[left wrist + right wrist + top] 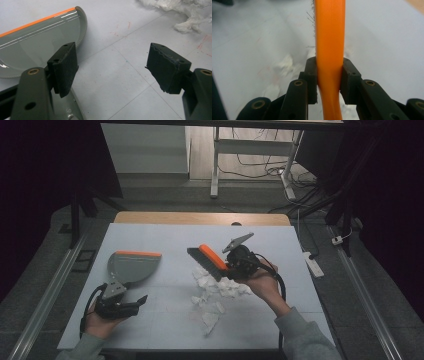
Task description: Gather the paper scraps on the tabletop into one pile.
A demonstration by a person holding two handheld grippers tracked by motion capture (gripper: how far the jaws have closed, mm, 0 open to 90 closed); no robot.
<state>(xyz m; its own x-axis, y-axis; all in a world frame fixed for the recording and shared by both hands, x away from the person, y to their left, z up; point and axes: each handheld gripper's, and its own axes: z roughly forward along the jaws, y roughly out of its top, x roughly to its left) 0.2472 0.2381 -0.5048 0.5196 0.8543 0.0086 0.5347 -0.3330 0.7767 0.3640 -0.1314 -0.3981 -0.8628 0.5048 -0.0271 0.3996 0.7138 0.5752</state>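
A grey dustpan (131,266) with an orange front lip lies flat on the left of the white board, handle toward the person. My left gripper (138,302) lies low just beyond that handle, open with nothing between its pads. In the left gripper view the dustpan (37,42) lies behind the left jaw of the left gripper (112,57). My right gripper (231,267) is shut on the orange handle of a brush (209,260) with dark bristles, held tilted above a pile of crumpled white paper scraps (215,292). In the right gripper view, both pads of the right gripper (329,62) press on the brush handle (329,30).
The white board (165,235) covers a wooden table whose edge (200,217) shows at the back. Paper scraps (185,10) lie at the upper right of the left gripper view. On the floor to the right lie a power strip (314,264) and cables.
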